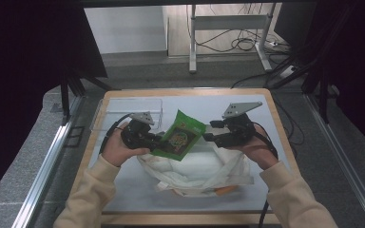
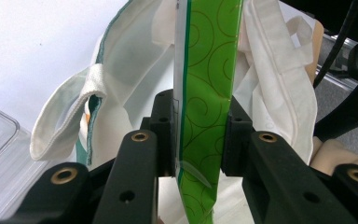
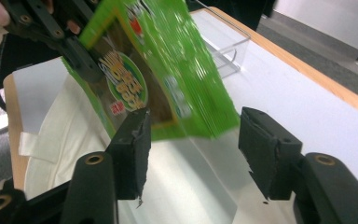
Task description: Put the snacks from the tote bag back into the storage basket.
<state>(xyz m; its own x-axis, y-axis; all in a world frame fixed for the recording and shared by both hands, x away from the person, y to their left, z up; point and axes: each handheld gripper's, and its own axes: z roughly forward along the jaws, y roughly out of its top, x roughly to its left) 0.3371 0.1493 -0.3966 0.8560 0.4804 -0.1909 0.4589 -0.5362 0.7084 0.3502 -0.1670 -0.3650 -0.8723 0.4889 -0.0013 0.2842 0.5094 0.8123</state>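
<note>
A person at a white-topped table [image 1: 266, 142] holds a green snack packet [image 1: 179, 135] in the air above a cream cloth tote bag [image 1: 204, 171], with a two-jaw gripper in each hand. The left gripper [image 1: 153, 140] has its jaws closed on the packet's lower left edge; in the left gripper view the two black jaws press flat on either face of the packet [image 2: 205, 93], which is seen edge-on and runs straight up between them.

In the high view the packet's long axis slants from the lower left, at the left gripper, up toward the right and the far side of the table, its printed face turned upward. Its far top corner points toward the right gripper [image 1: 210, 131], which sits just beside that end.

The right gripper's jaws stand wide apart and grip nothing. In the right gripper view, the packet [image 3: 168, 79] hangs blurred ahead of the gap between them, with the left gripper [image 3: 81, 58] clamped on its far edge.

The tote bag lies crumpled on the table under both grippers, its handles [image 2: 70, 116] loose. A clear plastic container [image 1: 128, 111] sits on the far left part of the table, behind the left hand [image 1: 119, 147].
</note>
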